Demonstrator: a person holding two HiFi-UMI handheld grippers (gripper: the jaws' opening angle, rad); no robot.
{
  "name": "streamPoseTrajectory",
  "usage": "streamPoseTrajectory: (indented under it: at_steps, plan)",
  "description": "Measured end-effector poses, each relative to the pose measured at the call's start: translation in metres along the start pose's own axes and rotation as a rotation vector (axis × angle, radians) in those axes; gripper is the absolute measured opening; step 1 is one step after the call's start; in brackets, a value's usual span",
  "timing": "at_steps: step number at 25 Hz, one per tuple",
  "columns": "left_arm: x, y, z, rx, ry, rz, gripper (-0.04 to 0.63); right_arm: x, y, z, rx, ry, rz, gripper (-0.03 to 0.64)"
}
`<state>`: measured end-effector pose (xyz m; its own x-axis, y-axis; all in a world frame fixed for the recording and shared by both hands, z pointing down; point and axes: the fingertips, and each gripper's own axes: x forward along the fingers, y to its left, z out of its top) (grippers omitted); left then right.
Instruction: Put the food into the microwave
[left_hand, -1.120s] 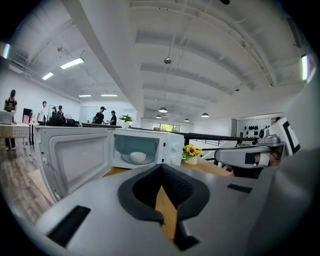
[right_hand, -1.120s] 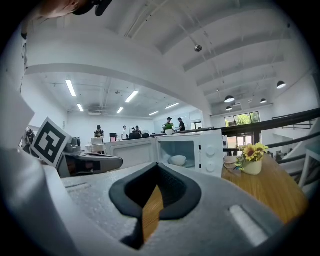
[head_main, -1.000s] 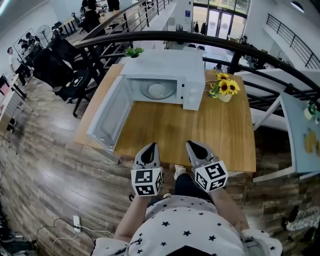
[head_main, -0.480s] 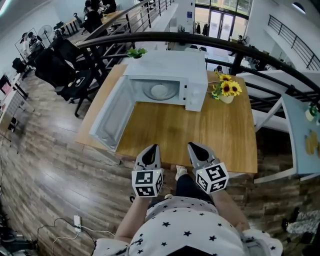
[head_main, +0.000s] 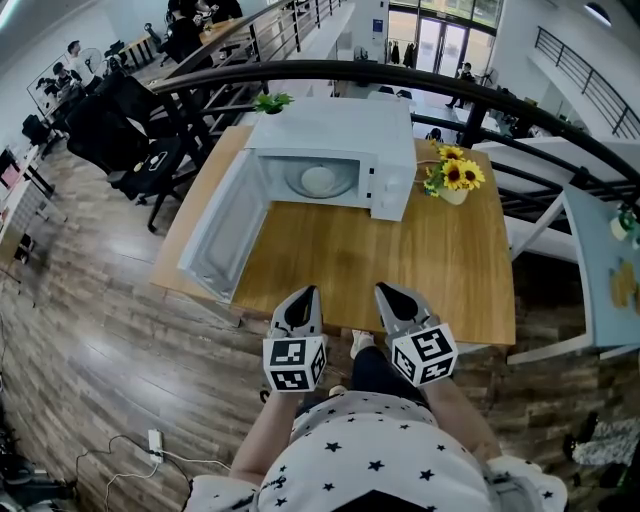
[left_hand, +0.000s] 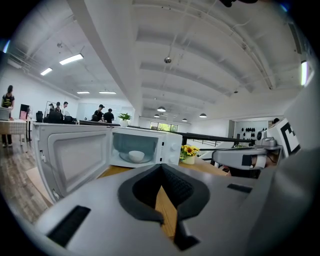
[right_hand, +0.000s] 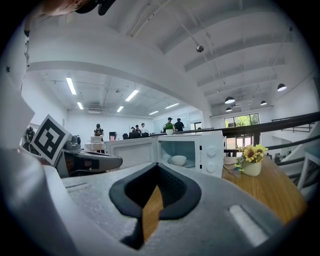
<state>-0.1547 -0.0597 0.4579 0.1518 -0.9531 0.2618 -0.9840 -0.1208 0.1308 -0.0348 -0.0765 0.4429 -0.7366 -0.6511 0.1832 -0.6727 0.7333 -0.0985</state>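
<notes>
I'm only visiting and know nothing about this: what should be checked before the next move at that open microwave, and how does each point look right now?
1. Microwave door swung wide open: ok.
2. White bowl sits inside the microwave: ok.
3. Food in the bowl: cannot tell from here.
4. Left tongs shut, with nothing between them: ok.
5. Right tongs shut, with nothing between them: ok.
6. Wooden table bare between the tongs and the microwave, with the sunflower vase beside the microwave and clear of the door: ok.
</notes>
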Motion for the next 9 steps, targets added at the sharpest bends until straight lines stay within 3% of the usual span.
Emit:
streamPoseTrajectory:
  at_steps: [9]
  plan:
    - [0.0024, -0.0026, 0.0024, -0.001, -0.002, -0.012, 0.003, 0.0024, 0.0000, 0.0011, 0.002, 0.001, 0.007, 0.005]
